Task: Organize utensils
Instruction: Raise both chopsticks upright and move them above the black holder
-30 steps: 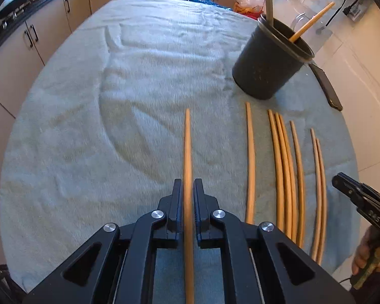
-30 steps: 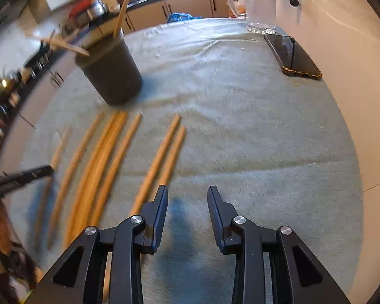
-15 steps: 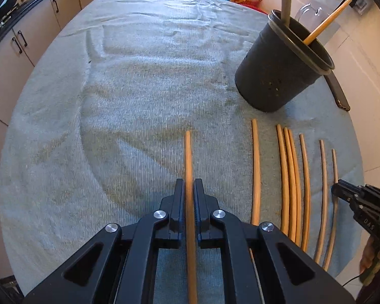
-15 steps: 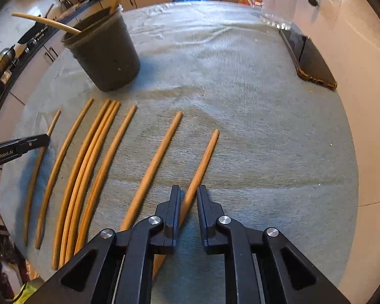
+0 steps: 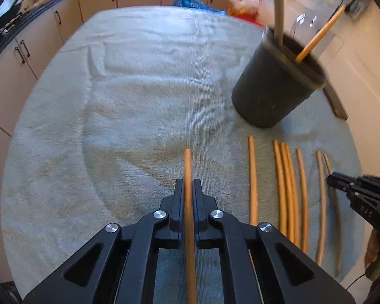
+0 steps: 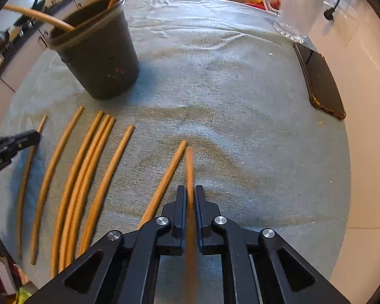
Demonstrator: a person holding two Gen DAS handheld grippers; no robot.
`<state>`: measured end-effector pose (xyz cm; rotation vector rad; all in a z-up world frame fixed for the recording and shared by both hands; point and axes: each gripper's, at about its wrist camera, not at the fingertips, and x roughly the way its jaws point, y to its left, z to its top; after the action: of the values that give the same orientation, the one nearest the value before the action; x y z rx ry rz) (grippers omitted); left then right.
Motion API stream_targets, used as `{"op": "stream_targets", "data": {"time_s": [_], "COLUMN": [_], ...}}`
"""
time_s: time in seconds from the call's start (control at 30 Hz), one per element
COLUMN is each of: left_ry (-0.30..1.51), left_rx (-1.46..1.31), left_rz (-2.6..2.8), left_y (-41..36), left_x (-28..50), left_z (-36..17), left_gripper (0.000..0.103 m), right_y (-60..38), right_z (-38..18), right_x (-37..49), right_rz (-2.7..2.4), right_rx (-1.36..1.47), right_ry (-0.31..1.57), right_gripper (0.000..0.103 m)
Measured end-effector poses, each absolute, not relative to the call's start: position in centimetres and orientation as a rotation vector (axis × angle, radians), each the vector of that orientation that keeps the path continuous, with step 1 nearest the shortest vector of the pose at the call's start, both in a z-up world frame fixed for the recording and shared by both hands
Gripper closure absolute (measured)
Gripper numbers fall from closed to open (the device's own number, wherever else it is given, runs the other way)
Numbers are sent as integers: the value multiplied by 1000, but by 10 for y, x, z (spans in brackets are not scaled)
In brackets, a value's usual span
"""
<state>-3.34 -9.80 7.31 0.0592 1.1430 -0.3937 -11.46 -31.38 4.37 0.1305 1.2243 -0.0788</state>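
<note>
Each gripper, left gripper (image 5: pixel 188 190) and right gripper (image 6: pixel 189 196), has its fingers clamped on one wooden stick (image 5: pixel 187 167). Six more sticks (image 6: pixel 106 172) lie on the tabletop (image 6: pixel 228 88). Beyond them, the dark cup (image 6: pixel 98 58) holds only a few, so most work seems left.

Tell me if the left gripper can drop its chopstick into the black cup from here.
Probably yes: the left gripper is shut on its chopstick, and only bare towel lies between it and the black cup.
</note>
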Motion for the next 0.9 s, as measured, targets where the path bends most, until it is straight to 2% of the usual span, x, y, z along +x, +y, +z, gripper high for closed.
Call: {"op": "stream_targets", "data": {"time_s": [0.4,0.57,0.9], "left_ry": [781,659,551], "left_rx": [33,80,44], "left_rz": [-456,-455,-487], "left_y": [-62,-59,-44], "left_x": [-113,-161,-211], "left_z": [178,197,222], "left_gripper": [98,98,98], "right_y": [-314,-309,-297], "right_z": [154,168,186], "right_x": [-194,-220,-255], "right_rz": [-37,-24,-3], "right_rx": [203,198,137], "right_ry": [813,744,664], "right_gripper": [96,96,96]}}
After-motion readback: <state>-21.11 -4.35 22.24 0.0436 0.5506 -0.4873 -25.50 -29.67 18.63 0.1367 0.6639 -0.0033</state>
